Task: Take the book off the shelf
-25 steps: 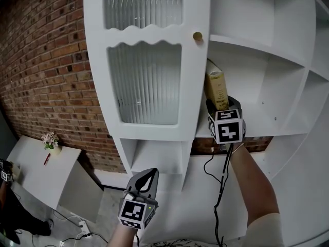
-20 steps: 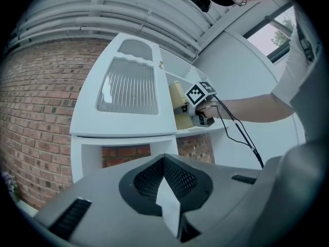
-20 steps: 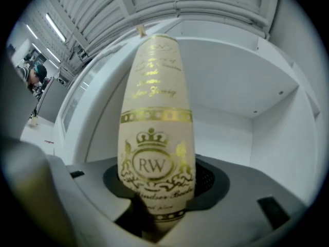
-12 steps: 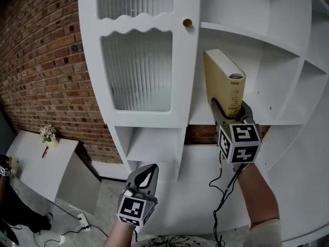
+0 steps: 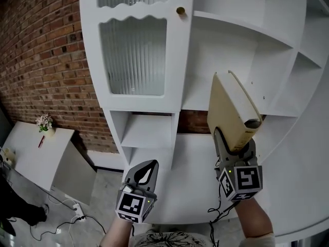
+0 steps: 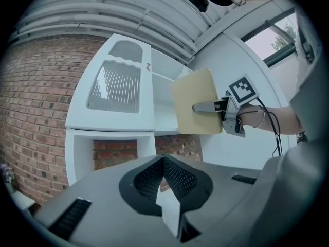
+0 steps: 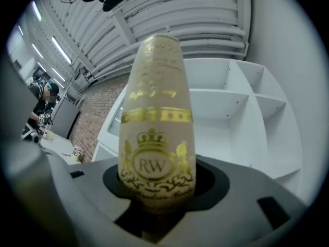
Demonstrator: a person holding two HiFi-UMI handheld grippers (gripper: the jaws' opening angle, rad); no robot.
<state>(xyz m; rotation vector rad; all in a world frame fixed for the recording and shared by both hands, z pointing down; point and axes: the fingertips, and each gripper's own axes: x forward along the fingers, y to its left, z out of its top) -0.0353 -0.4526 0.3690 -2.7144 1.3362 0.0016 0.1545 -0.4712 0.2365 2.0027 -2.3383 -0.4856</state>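
Head view: the right gripper clamps the book by the lower end of its spine, tilted and clear of the shelf. The left gripper hangs low.
Left gripper view: its fingers meet on nothing.
Right gripper view: the fingers squeeze the gilt spine.

I'm reading a gold "RW" under a crown on the spine of the book, and the gold script around it is coming through too blurred.
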